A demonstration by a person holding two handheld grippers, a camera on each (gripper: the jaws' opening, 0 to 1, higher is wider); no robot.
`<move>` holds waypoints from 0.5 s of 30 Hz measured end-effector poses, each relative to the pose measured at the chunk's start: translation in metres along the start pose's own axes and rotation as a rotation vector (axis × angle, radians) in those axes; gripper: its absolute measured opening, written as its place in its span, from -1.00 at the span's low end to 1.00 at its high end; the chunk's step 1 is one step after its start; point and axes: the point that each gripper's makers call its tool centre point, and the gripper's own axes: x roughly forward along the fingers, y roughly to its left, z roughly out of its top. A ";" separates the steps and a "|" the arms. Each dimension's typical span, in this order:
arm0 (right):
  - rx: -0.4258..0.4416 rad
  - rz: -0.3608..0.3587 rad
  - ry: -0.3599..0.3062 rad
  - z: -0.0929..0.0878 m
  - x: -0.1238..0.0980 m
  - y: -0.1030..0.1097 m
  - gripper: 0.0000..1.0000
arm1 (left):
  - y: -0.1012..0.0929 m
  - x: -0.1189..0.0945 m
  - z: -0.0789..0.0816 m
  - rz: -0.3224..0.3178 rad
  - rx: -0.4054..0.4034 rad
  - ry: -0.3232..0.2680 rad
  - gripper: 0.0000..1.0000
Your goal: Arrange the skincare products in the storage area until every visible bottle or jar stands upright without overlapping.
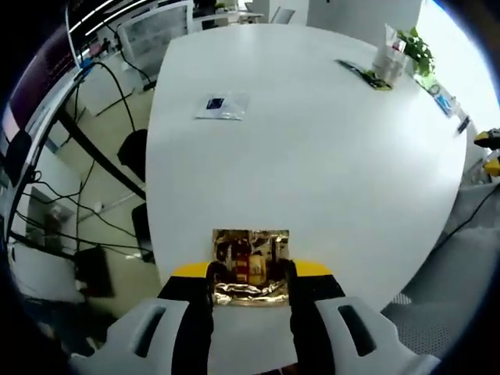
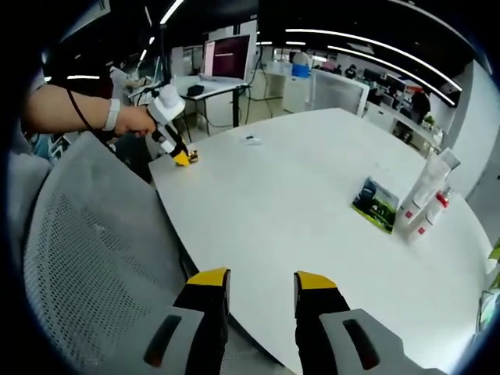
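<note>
Gold foil catches the light between the left gripper's (image 1: 251,285) yellow-tipped jaws: they are clamped on a small gold packet (image 1: 251,266) whose front shows dark and red print too blurred to read. The packet sits upright at the near edge of the white table (image 1: 328,172), right in front of this gripper. Well ahead of it and a little to its left, a flat clear sachet (image 1: 222,105) with a dark square label lies on the tabletop. Far ahead and off to its right, near the table's far edge, white tubes (image 1: 389,56) stand close together beside a green plant (image 1: 416,48), with a dark green flat pack (image 1: 364,73) lying just before them.

In the right gripper view, the right gripper (image 2: 259,283) hangs over the table's near edge with its jaws parted and nothing between them. Ahead and to its right, a green printed carton (image 2: 375,205) stands on the table, and just beyond it two white tubes with red caps (image 2: 428,194) stand together, nearly touching. Far ahead to its left, a hand (image 2: 134,119) with a pale wristband holds the left gripper down at the table's edge, its yellow tips at the gold packet. A grey mesh chair back (image 2: 94,258) sits close on the right gripper's left side.
</note>
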 end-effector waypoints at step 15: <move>-0.002 -0.008 -0.010 0.002 -0.002 -0.002 -0.47 | -0.035 -0.009 0.003 -0.099 0.007 0.041 -1.00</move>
